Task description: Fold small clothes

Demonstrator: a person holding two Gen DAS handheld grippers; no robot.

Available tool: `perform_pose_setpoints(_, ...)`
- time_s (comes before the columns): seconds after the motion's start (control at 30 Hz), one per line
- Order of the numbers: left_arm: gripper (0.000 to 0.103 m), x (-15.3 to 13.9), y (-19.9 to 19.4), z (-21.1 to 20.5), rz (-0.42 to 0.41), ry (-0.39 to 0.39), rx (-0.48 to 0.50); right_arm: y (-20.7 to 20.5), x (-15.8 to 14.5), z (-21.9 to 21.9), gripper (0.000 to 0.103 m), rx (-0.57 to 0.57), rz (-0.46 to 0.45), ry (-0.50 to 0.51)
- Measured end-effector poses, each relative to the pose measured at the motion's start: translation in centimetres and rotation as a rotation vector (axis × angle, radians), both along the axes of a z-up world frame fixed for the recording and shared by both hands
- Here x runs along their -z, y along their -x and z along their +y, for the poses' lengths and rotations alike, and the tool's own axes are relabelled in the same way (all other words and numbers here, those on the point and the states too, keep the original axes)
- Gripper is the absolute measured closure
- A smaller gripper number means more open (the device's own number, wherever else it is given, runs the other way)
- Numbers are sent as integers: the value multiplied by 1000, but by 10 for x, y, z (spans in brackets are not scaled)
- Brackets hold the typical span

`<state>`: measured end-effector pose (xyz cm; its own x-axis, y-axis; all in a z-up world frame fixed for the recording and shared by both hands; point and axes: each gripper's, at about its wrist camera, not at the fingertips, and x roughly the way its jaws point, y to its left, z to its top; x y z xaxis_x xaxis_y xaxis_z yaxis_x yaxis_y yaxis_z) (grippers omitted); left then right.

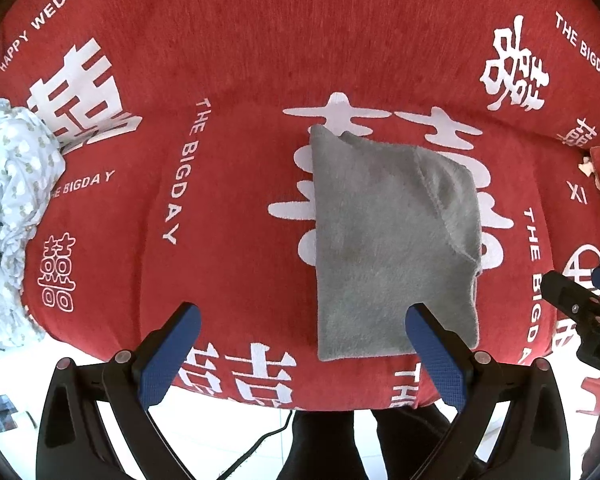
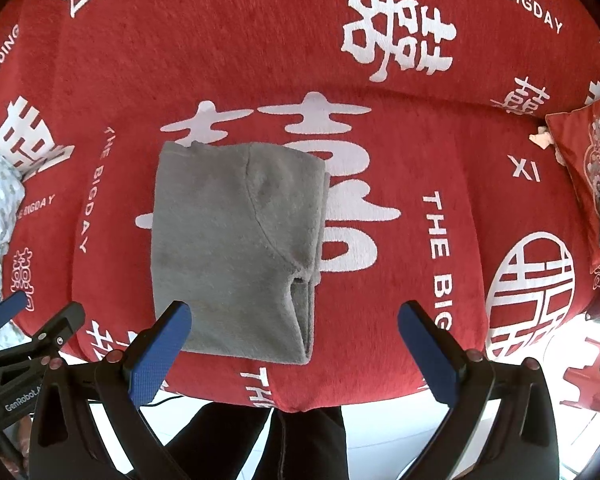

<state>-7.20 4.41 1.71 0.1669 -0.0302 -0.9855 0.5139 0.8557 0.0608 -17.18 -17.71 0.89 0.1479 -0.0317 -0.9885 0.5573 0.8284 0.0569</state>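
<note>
A gray fuzzy garment [image 1: 392,240] is lying folded on a red sofa cover [image 1: 240,60] with white letters and signs on it. In the left wrist view it is sitting in the middle right of the frame; in the right wrist view it [image 2: 236,248] is sitting a little left of the middle. One flap is folded over the top, and its stitched edge is curving down across the cloth.

The left gripper [image 1: 302,340] is hanging near the bottom of its frame with its jaws spread wide and nothing between them. The right gripper [image 2: 294,338] is doing the same, jaws wide, holding nothing (its left blue pad is showing in front of the garment's lower left corner).

A crumpled pale patterned cloth [image 1: 8,208] is lying at the left edge of the frame. A red cushion [image 2: 584,168] is sitting at the right edge of the right wrist view. Dark trouser legs [image 2: 300,444] are showing at the bottom.
</note>
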Motion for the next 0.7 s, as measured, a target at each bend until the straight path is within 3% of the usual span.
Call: perform_pose_setpoints(0.7,1,-3,-1,0,-14,-15,-1,-1,-4,1,0,0,-5,6)
